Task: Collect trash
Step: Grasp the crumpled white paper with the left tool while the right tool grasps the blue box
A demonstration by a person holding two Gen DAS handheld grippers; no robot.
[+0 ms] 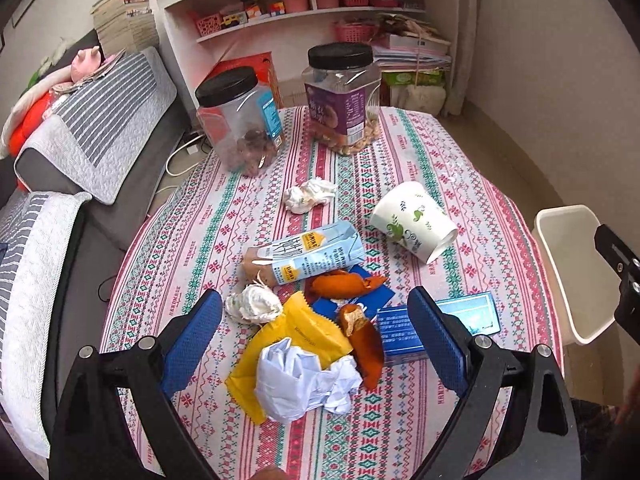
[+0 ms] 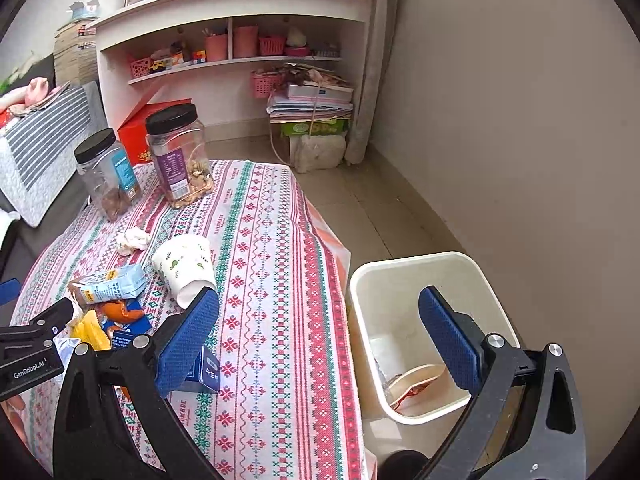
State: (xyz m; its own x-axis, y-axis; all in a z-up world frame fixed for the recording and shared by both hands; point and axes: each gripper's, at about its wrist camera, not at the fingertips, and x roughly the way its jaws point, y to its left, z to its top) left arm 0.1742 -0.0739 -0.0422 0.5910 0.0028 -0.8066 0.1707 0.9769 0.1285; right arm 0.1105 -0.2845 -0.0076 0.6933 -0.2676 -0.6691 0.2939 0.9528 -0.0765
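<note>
Your left gripper [image 1: 316, 328] is spread wide over the trash pile, holding nothing, its blue pads either side of the yellow wrapper [image 1: 294, 336] and crumpled white paper [image 1: 304, 384]. Your right gripper [image 2: 320, 332] is just as wide and empty, one finger above the tablecloth [image 2: 276, 280], the other over the white bin [image 2: 400, 280] beside the table, where one wrapper [image 2: 412, 384] lies. "GenRobot.AI" reads on the left tool's body; "HANDMADE" repeats along the cloth. Count with me: two black-lidded jars [image 1: 240, 120], one tipped paper cup [image 1: 412, 220], one milk carton [image 1: 308, 252], two tissue wads [image 1: 308, 196], two orange peels [image 1: 344, 284], one blue box [image 1: 400, 332]
</note>
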